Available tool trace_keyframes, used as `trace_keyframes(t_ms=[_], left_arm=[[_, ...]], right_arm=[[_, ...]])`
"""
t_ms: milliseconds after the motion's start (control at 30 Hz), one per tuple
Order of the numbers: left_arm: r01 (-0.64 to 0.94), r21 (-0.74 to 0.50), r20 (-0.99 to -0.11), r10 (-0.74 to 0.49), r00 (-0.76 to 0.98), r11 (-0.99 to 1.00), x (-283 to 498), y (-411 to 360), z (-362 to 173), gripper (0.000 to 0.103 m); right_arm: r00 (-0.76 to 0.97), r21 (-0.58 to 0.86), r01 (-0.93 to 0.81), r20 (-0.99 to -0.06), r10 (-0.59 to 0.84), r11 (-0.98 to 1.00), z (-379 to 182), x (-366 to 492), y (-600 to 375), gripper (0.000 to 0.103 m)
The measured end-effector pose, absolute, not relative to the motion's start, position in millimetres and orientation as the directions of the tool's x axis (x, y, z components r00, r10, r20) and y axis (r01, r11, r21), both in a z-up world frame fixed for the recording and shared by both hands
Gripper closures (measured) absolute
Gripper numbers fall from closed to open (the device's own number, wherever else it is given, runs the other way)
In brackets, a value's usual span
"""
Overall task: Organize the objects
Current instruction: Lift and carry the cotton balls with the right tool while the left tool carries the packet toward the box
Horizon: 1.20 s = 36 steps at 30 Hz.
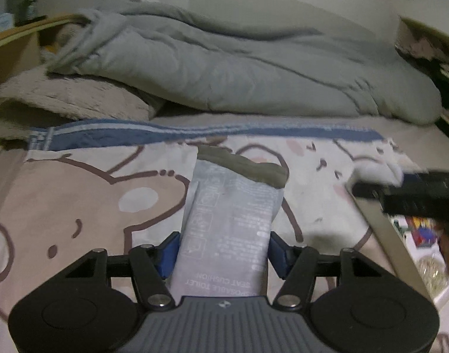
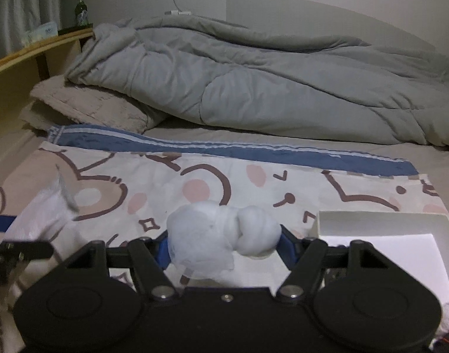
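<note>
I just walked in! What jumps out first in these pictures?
The left gripper pinches a grey toilet seat cushion packet above the cartoon bear cloth. The right gripper squeezes a fluffy white bundle. Behind lies a big rumpled grey duvet.

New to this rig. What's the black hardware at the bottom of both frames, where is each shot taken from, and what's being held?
No robot here: a person carries a two-finger gripper in each hand, each with a fisheye camera looking along its fingers. The black hardware is that gripper's own body.

In the left wrist view, the left gripper is closed on a pale packet printed "disposable toilet seat cushion".

In the right wrist view, the right gripper is closed on a white knotted bundle.

Below lies a cartoon-print cloth on a bed, a grey duvet behind, and an open white box to the right.
</note>
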<state>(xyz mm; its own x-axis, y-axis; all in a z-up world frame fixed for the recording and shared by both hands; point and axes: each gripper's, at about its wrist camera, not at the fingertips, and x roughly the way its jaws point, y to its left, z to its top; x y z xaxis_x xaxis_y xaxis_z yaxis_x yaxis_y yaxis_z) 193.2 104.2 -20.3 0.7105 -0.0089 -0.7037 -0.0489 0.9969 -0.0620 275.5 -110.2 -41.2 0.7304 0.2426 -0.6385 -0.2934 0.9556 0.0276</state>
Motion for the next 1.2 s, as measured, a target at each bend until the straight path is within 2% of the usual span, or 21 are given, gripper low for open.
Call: trace_keyframes(t_ms=[267,533,1200], left_arm=[[-0.145,-0.064,-0.669,0.065,0.740,0.987,171,82,3,0.041],[-0.186,-0.038,-0.678,0.111,0.727,0.982,158,52,10,0.041],[-0.207,-0.046,-0.659,0.126,0.742,0.977,157,24,5,0.041]], right_arm=[[0.739,0.025,-0.282,-0.631,0.234,0.959,-20,240,-136,0.032],[0.747,0.032,-0.260,-0.627,0.222,0.965,-9,218,-159,0.032],[0.760,-0.012,-0.292,-0.609,0.225,0.956,-7,203,-181,0.032]])
